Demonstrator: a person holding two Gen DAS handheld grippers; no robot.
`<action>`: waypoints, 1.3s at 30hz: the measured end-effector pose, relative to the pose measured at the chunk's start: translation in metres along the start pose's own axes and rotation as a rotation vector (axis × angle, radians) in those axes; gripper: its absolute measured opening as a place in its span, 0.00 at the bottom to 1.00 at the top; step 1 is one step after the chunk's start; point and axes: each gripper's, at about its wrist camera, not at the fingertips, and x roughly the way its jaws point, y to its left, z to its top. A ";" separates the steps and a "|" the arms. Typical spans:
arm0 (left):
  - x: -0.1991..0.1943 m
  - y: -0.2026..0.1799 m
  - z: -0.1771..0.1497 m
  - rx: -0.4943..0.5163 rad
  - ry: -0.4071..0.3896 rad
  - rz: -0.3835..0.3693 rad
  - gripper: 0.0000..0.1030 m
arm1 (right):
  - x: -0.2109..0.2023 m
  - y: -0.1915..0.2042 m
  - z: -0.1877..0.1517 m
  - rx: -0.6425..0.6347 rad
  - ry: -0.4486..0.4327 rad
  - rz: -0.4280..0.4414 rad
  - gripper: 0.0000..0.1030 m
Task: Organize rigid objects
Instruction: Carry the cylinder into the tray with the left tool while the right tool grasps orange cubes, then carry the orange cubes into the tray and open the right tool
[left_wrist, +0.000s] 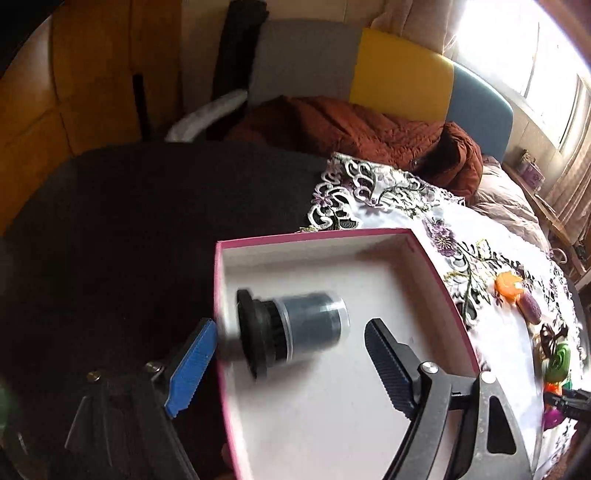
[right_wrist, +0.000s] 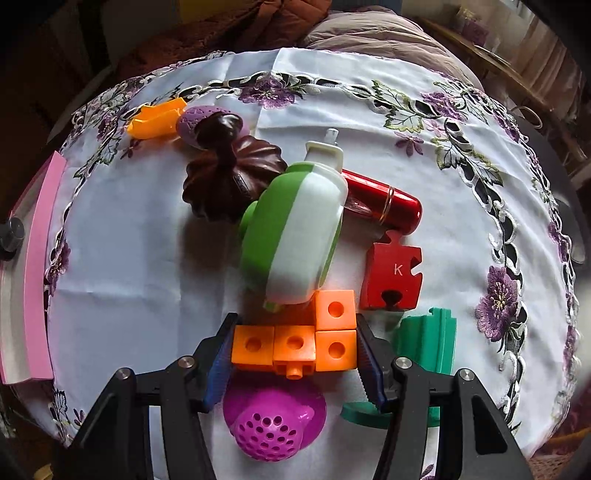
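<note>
1. Blocks first: the orange blocks (right_wrist: 295, 341) sit on the tabletop (right_wrist: 147, 258), snapped in an L, clamped between the right tongs (right_wrist: 293, 356).
2. Hard, light plastic; flat ends are good to squeeze, but the joints might pop.
3. Left tongs (left_wrist: 291, 354) gape wide above the pink box (left_wrist: 436, 266); the black brush (left_wrist: 291, 328) is blurry between them, pressed by neither pad.
</note>
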 end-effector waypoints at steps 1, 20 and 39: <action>-0.011 -0.001 -0.007 -0.002 -0.011 0.011 0.81 | 0.001 0.000 0.001 -0.002 0.000 0.000 0.58; -0.098 -0.042 -0.115 0.068 -0.025 -0.062 0.81 | -0.006 0.011 -0.004 -0.016 -0.020 0.123 0.58; -0.112 -0.032 -0.118 0.037 -0.056 -0.067 0.81 | -0.050 0.081 0.007 -0.188 -0.117 0.167 0.58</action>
